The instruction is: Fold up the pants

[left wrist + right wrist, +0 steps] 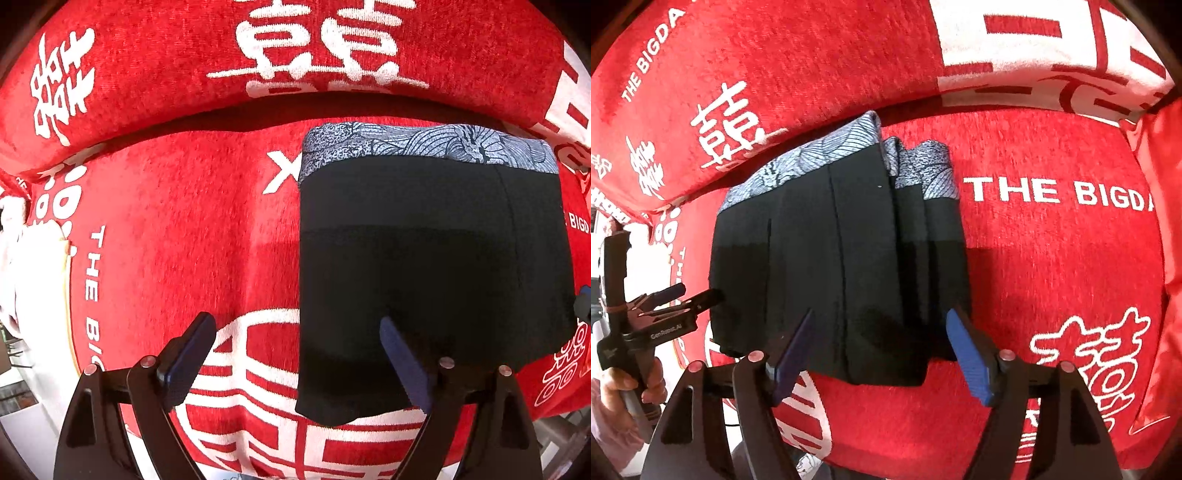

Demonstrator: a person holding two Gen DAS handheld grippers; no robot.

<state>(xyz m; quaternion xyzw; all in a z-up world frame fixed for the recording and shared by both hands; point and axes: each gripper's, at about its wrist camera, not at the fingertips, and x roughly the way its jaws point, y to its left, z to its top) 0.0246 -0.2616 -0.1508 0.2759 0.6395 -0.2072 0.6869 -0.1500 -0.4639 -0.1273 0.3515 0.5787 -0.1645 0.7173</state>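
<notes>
Black shorts with a blue-grey patterned waistband lie folded flat on a red sofa seat cushion. In the right wrist view the shorts show folded layers, waistband toward the backrest. My left gripper is open and empty, hovering over the shorts' near left corner. My right gripper is open and empty above the shorts' near edge. The left gripper also shows in the right wrist view, just left of the shorts.
The red sofa cover with white characters covers the backrest and seat. A red armrest cushion rises at the right. The person's hand holds the left gripper handle. The seat's front edge lies close below the grippers.
</notes>
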